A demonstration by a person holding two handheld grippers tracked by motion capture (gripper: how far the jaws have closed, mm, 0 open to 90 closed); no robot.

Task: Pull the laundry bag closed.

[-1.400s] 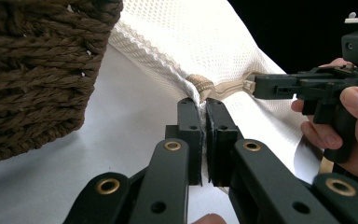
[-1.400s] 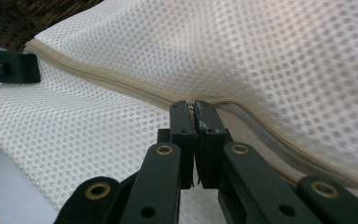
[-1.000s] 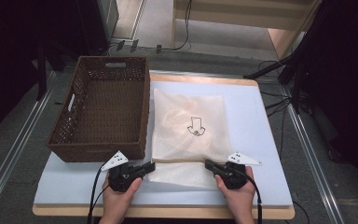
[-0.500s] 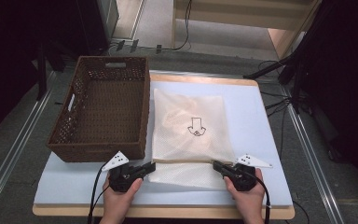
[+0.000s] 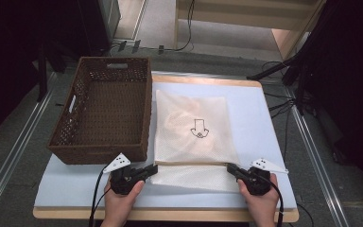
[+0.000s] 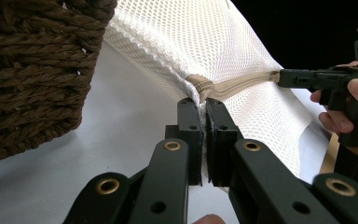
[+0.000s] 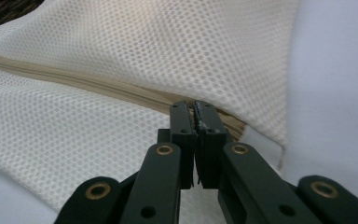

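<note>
A white mesh bag (image 5: 194,130) is seen lying flat on the pale tabletop (image 5: 269,123) at the centre of the high view, just beside the right wall of a brown wicker basket (image 5: 105,109) that occupies the upper left of the frame. A black arrow mark (image 5: 199,129) is printed on the bag's upper face. Along the bag's near edge a beige zipper band (image 6: 242,85) runs from left to right, and below it a mesh flap is spread toward the bottom of the frame.

The left gripper (image 5: 150,170) is held by a hand (image 5: 123,201) at the lower left of the high view. In the left gripper view its jaws are clamped together on the bag's corner, where the zipper band ends in a small beige tab (image 6: 199,84); the woven basket wall fills the upper left of that view.

The right gripper (image 5: 231,169) is held by the other hand (image 5: 261,203) at the lower right of the high view. In the right gripper view its jaws are pressed together on the zipper band at the bag's other end, with mesh lying above and below the band. This gripper is also seen at the right edge of the left gripper view, gripping the far end of the band.
</note>
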